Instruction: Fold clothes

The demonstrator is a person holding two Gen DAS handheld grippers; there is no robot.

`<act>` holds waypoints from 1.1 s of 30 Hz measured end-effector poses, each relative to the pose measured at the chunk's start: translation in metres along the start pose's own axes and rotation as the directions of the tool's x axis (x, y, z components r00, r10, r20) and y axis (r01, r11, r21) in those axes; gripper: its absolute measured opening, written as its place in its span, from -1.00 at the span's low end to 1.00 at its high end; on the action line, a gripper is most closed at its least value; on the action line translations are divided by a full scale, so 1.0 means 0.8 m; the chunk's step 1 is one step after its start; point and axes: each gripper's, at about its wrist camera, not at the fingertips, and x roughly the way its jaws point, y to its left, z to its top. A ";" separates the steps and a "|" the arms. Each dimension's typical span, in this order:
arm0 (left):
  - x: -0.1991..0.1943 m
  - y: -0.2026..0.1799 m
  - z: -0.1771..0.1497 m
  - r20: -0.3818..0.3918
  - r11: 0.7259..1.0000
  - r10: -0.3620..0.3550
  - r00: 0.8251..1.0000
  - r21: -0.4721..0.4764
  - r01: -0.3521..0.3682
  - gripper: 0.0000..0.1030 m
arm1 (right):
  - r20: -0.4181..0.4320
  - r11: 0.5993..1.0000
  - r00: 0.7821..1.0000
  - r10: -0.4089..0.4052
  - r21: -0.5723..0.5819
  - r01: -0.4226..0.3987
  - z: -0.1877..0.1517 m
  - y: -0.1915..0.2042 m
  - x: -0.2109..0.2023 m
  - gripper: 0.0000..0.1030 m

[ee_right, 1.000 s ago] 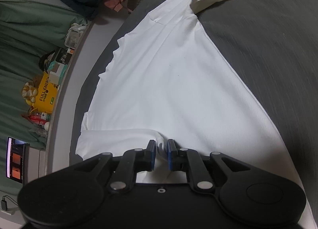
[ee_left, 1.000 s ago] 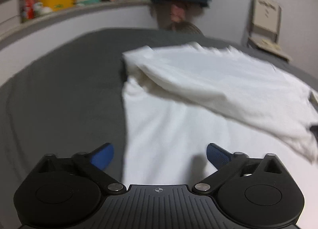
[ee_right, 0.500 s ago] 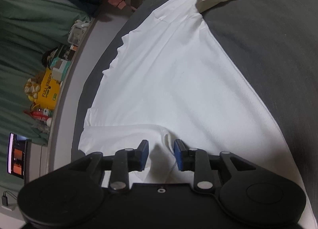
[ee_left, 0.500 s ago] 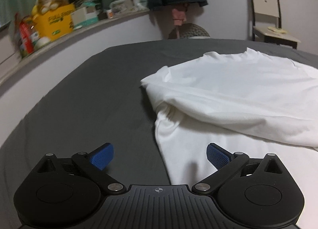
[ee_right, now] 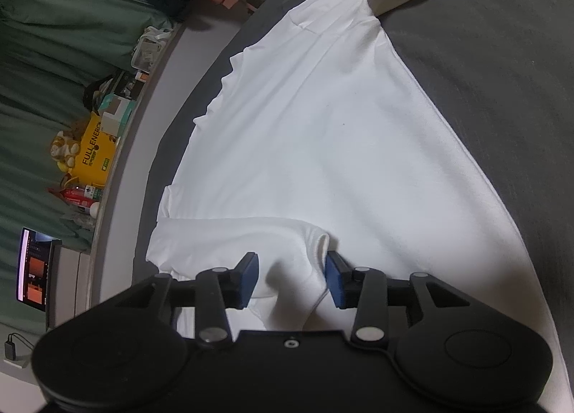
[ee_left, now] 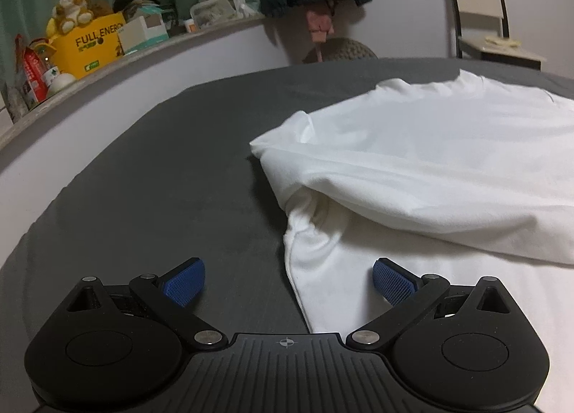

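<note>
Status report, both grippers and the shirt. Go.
Left gripper open, empty, at the white shirt edge. Right gripper open over the folded-in sleeve. Nothing in the way.

Shirt [ee_left: 430, 147] spread flat on the bed [ee_left: 161, 169], one sleeve [ee_right: 229, 244] folded across the body. Behind the bed, a ledge [ee_left: 107, 65] carrying a box [ee_left: 89, 43] and clutter; chair [ee_left: 480, 15] off right, beyond the far edge.
</note>
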 end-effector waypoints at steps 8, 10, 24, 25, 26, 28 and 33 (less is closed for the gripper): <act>0.029 0.005 0.018 0.020 1.000 0.015 1.000 -0.019 -0.015 0.99 | -0.034 1.000 0.999 0.018 -0.008 -0.018 -0.007 0.002 0.001 -0.16; 0.040 0.008 0.026 0.018 0.999 0.028 0.999 -0.040 -0.027 0.99 | -0.029 1.000 0.999 0.029 0.000 -0.029 -0.005 0.001 0.005 -0.16; 0.057 0.052 0.017 0.014 0.989 0.121 0.993 -0.083 -0.120 0.99 | 0.095 0.916 0.937 0.337 0.195 -0.350 0.001 -0.026 -0.031 -0.85; 0.057 0.057 0.015 0.017 0.992 0.101 0.995 -0.082 -0.099 1.00 | 0.110 0.913 0.931 0.347 0.186 -0.362 0.000 -0.025 -0.038 -0.85; 0.057 0.062 0.013 0.020 0.994 0.084 0.996 -0.077 -0.082 1.00 | 0.125 0.910 0.926 0.357 0.178 -0.375 0.000 -0.025 -0.046 -0.85; 0.053 0.061 0.013 0.036 0.996 0.080 0.996 -0.035 -0.079 1.00 | 0.131 0.920 0.938 0.321 0.193 -0.341 0.000 -0.031 -0.050 -0.86; 0.045 0.050 0.017 0.068 0.994 0.095 0.993 0.052 -0.098 1.00 | 0.109 0.936 0.973 0.201 0.271 -0.224 -0.001 -0.054 -0.042 -0.85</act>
